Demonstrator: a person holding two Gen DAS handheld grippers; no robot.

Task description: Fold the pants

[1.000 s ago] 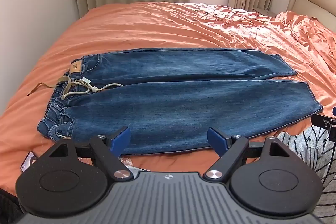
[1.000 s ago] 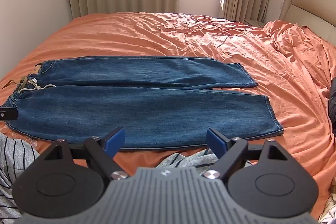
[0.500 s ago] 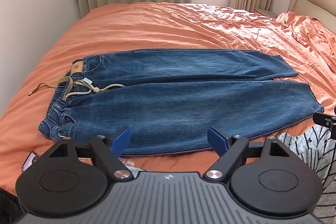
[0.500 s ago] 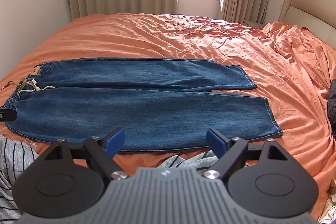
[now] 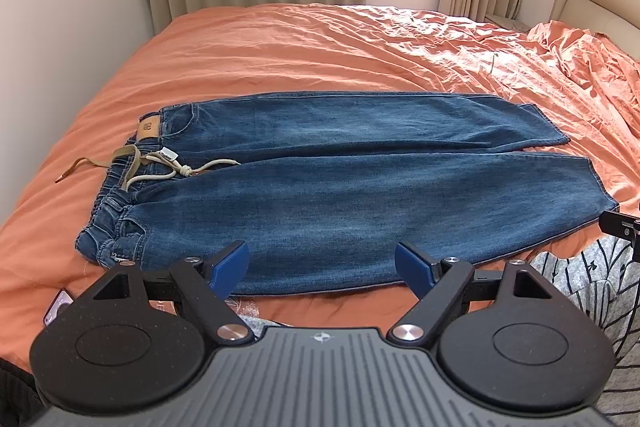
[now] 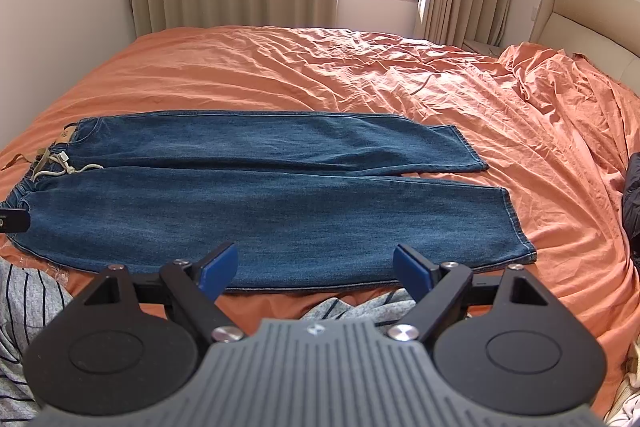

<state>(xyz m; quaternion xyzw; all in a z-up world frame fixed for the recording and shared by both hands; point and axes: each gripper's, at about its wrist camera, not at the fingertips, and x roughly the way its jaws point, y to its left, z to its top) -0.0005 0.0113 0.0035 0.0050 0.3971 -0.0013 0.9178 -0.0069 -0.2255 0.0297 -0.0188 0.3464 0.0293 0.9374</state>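
Blue denim pants [image 5: 340, 179] lie flat on the orange bed, waistband at the left with a beige drawstring [image 5: 160, 169], both legs stretched to the right. They also show in the right wrist view [image 6: 260, 203]. My left gripper [image 5: 322, 265] is open and empty, hovering above the near edge of the pants by the waist end. My right gripper [image 6: 316, 265] is open and empty above the near edge toward the leg hems [image 6: 516, 223].
The orange sheet [image 6: 360, 75] covers the whole bed, rumpled at the right. Grey striped clothing [image 6: 24, 299] lies along the near edge. A phone [image 5: 58, 309] lies at the near left. A beige headboard [image 6: 580, 15] and a dark garment [image 6: 632, 195] are at the right.
Both grippers have drifted slightly, so the pants sit a little lower in each view. The jaws stay open and the pants have not moved.
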